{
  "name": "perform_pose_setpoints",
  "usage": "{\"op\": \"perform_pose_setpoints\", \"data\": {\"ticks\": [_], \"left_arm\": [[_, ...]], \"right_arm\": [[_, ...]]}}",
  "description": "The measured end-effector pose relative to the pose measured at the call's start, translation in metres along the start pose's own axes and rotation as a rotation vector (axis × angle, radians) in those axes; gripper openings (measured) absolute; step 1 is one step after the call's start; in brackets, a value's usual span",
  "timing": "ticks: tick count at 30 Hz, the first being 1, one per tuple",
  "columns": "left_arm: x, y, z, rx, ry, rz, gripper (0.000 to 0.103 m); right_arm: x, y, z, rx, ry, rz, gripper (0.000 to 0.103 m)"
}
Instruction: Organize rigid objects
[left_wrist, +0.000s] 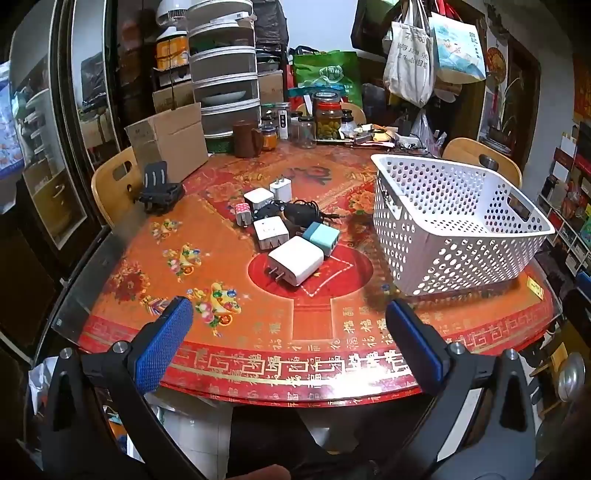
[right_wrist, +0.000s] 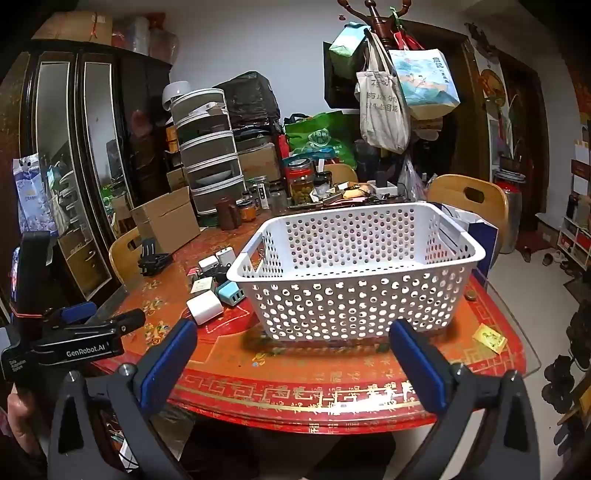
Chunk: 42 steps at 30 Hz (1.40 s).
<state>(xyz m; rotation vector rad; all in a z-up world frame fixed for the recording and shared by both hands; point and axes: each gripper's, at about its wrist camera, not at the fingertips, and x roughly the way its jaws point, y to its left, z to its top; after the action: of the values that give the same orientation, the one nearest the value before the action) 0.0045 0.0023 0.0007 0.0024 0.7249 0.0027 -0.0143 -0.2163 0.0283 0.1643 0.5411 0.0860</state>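
In the left wrist view, the left gripper (left_wrist: 290, 325) hangs over the near rim of a round table (left_wrist: 229, 332) whose glossy red and orange top is printed with gold characters and flower motifs. Its two fingers (left_wrist: 162, 347) stand spread wide with nothing between them; each is a black hinged arm faced with a blue, finely knurled pad. Near the table's middle lies a cluster of hard plastic chargers: a large white charger (left_wrist: 295, 264), boxy with rounded corners and two flat metal prongs, nearest the camera; a teal charger (left_wrist: 322, 238) touching its far side; a small white adapter (left_wrist: 270, 232) just beside it; and further white cubes behind, tangled with a black cable (left_wrist: 295, 212). To the right stands a white basket (left_wrist: 461, 236) of rigid plastic, rectangular with rounded corners, its walls pierced by rows of round holes. A plain cardboard box (left_wrist: 173, 142) sits at the table's far left.

In the right wrist view, the right gripper (right_wrist: 293, 354) points at the basket's (right_wrist: 354, 295) near wall, its blue-padded fingers (right_wrist: 168, 360) likewise spread wide and empty. The basket interior looks empty. The chargers lie just left of it, the large white one (right_wrist: 204, 307) foremost. The other gripper's black body (right_wrist: 74, 339) shows at the left edge. A small yellow packet (right_wrist: 489, 338) lies flat near the table's right rim.
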Motion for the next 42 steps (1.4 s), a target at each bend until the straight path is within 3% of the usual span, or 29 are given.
{"op": "perform_pose_setpoints", "data": {"ticks": [8, 42], "left_arm": [[-0.019, -0.005, 0.001, 0.019, -0.074, 0.014, 0.103], [-0.02, -0.01, 0.002, 0.027, -0.079, 0.004, 0.103]], "right_arm": [[-0.005, 0.003, 0.001, -0.021, -0.014, -0.005, 0.103], [-0.005, 0.002, 0.001, -0.001, -0.015, 0.0, 0.103]]}}
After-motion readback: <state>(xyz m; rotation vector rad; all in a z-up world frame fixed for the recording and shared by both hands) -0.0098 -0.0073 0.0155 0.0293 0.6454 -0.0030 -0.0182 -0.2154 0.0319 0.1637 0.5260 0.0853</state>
